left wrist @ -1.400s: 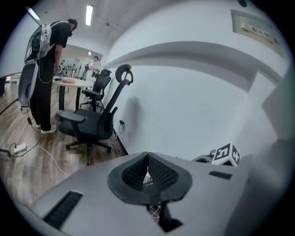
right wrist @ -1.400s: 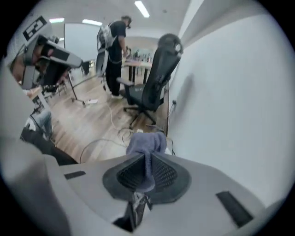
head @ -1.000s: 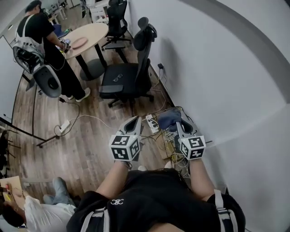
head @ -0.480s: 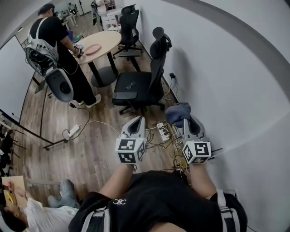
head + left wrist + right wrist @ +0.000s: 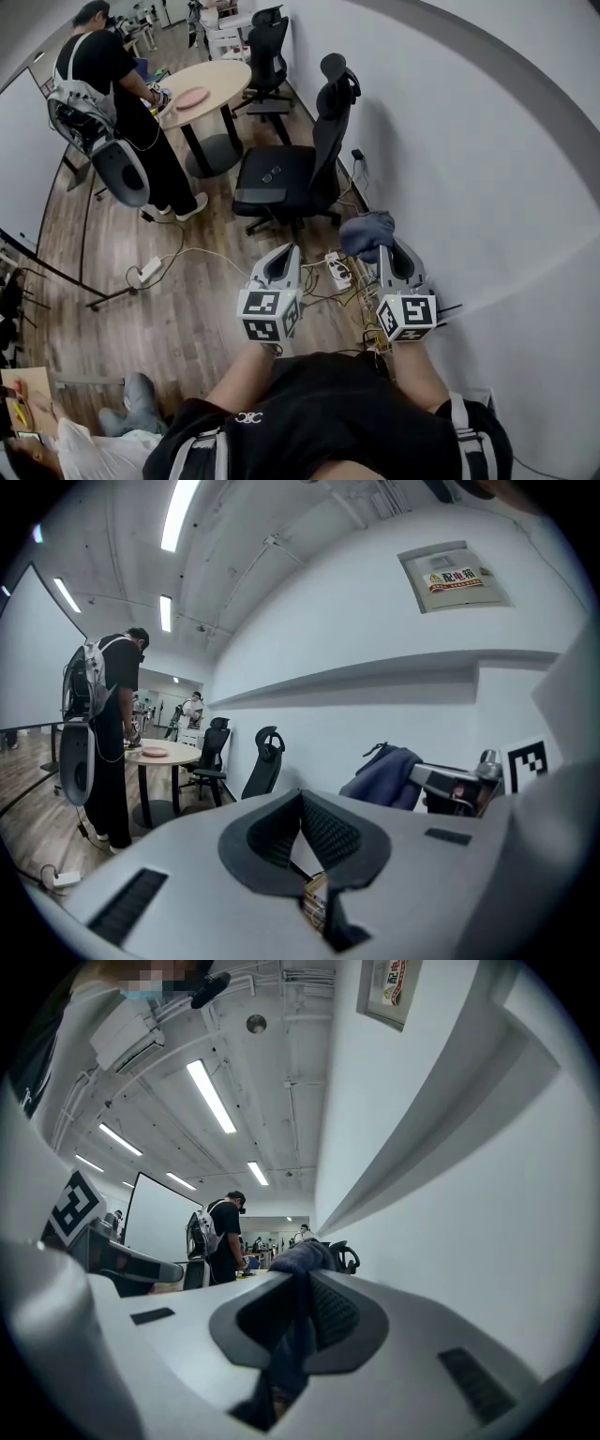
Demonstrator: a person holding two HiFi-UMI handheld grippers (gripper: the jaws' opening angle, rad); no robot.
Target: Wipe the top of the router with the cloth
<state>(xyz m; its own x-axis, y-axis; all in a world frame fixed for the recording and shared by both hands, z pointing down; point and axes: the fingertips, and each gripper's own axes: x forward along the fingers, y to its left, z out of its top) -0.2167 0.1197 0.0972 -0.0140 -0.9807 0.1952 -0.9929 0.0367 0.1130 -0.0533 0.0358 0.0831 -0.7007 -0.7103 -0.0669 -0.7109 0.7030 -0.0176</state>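
Note:
My right gripper is shut on a dark blue cloth, which bunches out past its tips, held in the air close to the white wall. In the right gripper view the cloth fills the slot between the jaws of the right gripper. My left gripper hovers level with it to the left, jaws together with nothing in them; its own view shows the left gripper with tips meeting, and the cloth off to the right. I cannot make out a router in any view.
A tangle of cables and a white power strip lie on the wood floor below the grippers, by the wall. A black office chair stands just beyond. Farther off is a round table with a person standing at it.
Over the last second both grippers and the cloth rose away from the floor cables, and the view tilted up. In the last half second they barely moved.

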